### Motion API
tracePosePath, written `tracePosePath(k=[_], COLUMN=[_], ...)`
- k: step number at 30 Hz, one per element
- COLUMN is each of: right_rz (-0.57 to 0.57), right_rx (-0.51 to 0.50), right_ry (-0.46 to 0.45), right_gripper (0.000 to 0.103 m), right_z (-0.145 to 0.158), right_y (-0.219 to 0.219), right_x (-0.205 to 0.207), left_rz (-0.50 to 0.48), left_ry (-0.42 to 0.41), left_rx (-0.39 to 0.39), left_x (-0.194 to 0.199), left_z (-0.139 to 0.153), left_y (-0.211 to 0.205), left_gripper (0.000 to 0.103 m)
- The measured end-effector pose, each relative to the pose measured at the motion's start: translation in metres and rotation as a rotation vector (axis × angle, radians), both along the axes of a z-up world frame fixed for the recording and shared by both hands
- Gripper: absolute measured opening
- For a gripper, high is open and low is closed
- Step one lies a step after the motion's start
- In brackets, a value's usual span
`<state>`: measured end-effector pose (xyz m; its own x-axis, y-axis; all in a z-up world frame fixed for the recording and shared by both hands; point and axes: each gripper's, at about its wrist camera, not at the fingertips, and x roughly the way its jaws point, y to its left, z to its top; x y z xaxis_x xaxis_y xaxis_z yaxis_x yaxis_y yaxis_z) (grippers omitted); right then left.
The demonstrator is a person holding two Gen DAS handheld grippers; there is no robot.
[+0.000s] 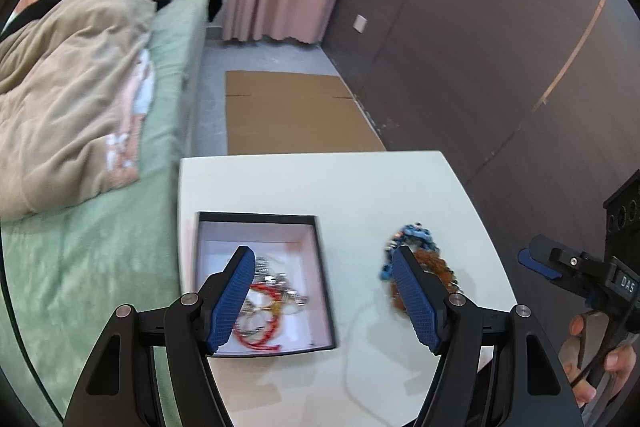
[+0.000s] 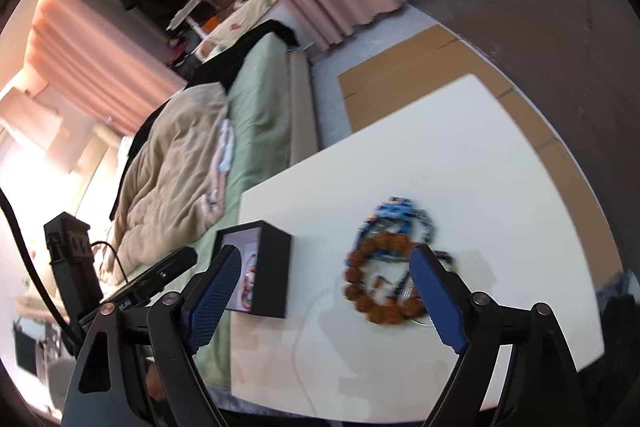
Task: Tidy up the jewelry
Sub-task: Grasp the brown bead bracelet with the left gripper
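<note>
Lying heaped — brown bead bracelet (image 2: 380, 283), blue beads (image 2: 394, 211).

On the white table (image 1: 360, 183), the far half beyond the black box (image 1: 326, 267) and the heap of bead bracelets (image 2: 384, 267) lies bare. A bare strip runs between box and heap, crossed only by a thin white cord (image 1: 352, 343). The box's upright walls fence the jewelry inside (image 1: 272, 291), leaving access from above.
</note>
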<state>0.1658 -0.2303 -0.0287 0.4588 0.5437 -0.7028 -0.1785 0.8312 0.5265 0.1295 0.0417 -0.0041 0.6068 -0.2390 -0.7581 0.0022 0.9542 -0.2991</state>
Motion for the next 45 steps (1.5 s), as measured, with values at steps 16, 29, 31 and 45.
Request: tracePosePath(k=[16, 29, 31, 45], right_rz=[-0.175, -0.255, -0.276, -0.24], right_rx=[-0.049, -0.048, -0.053, -0.109], right_ry=[0.116, 0.139, 0.146, 0.123], right_gripper=[0.086, 0.086, 0.086, 0.086], right_z=[-0.04, -0.047, -0.049, -0.048], right_y=[-0.064, -0.088, -0.089, -0.073], right_x=[-0.006, -0.006, -0.007, -0.005], left_rz=[-0.185, -0.21, -0.21, -0.169], left_ry=[0.117, 0.248, 0.26, 0.266], left_rx=[0.097, 0.161, 0.176, 0.167], left_x=[0.029, 0.048, 0.051, 0.051], left_z=[-0.034, -0.083, -0.088, -0.093], left_y=[-0.1, -0.133, -0.136, -0.129], left_gripper=[0.067, 0.051, 0.046, 0.019])
